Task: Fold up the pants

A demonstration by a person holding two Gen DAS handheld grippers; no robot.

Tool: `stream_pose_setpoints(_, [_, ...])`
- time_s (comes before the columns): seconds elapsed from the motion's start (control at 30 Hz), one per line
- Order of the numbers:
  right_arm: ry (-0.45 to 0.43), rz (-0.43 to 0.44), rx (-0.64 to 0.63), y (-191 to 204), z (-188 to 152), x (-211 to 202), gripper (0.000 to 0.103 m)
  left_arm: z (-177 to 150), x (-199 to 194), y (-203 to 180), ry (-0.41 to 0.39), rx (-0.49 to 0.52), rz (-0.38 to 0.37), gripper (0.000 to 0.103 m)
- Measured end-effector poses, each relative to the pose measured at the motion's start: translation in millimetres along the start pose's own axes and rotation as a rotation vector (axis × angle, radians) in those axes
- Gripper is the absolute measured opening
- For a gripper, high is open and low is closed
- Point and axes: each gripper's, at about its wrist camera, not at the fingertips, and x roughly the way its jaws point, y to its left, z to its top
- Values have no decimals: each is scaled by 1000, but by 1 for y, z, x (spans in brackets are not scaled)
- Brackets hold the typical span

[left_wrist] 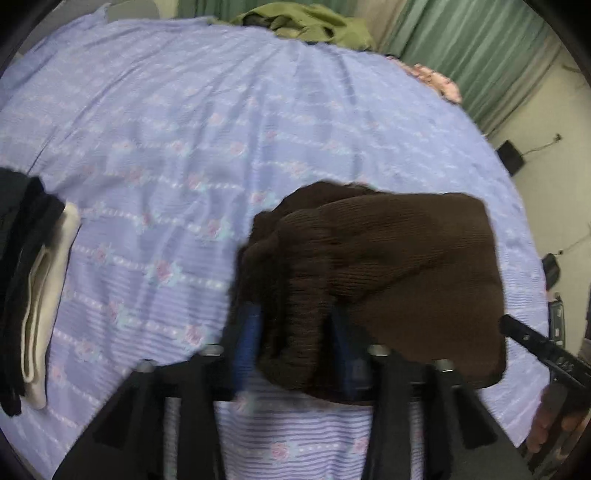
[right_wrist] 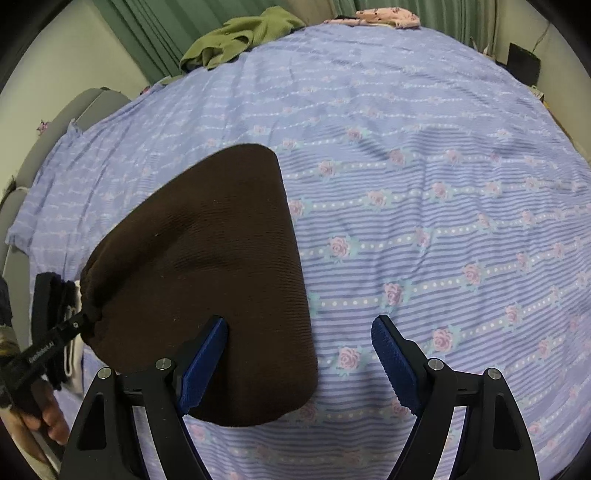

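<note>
Fingers of my left gripper [left_wrist: 295, 332] pinch a bunched edge of the brown pants [left_wrist: 388, 266], which lie folded on the near part of the striped floral bedsheet [left_wrist: 184, 122]. My right gripper [right_wrist: 299, 354] is spread wide, its left finger over the pants' near right corner, the other over bare sheet. Black and cream folded clothes [left_wrist: 33, 280] sit at the left. Far off lies a green garment [right_wrist: 240, 37], with a pink one [right_wrist: 388, 16] to its right.
</note>
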Motion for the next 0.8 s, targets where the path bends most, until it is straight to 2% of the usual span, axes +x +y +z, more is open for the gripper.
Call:
stream_pose_setpoints(0.07, [7, -6, 6, -3, 0, 3, 82, -2, 9, 7, 30, -15, -13, 52])
stream_pose_setpoints(0.13, [16, 3, 14, -6, -1, 5, 82, -5, 14, 13, 42, -41, -14, 63])
stream_pose_setpoints(0.17, [18, 4, 15, -6, -2, 5, 82, -7, 17, 18, 50, -67, -25, 64])
stream_pose_setpoints(0.37, [22, -20, -10, 0, -7, 9, 82, -17, 37, 37, 120, -224, -170, 64])
stream_pose_setpoints(0.5, [31, -17, -13, 2, -8, 12, 82, -23, 42, 40, 144, -281, -228, 54])
stream_pose_setpoints(0.6, [34, -13, -15, 4, -9, 13, 82, -24, 33, 35, 125, -258, -224, 43])
stream_pose_setpoints(0.67, [36, -8, -11, 2, -8, 13, 82, -21, 19, 25, 100, -201, -199, 39])
stream_pose_setpoints(0.8, [39, 2, 19, -6, -9, 12, 82, -10, -15, -11, -14, 41, -94, 37])
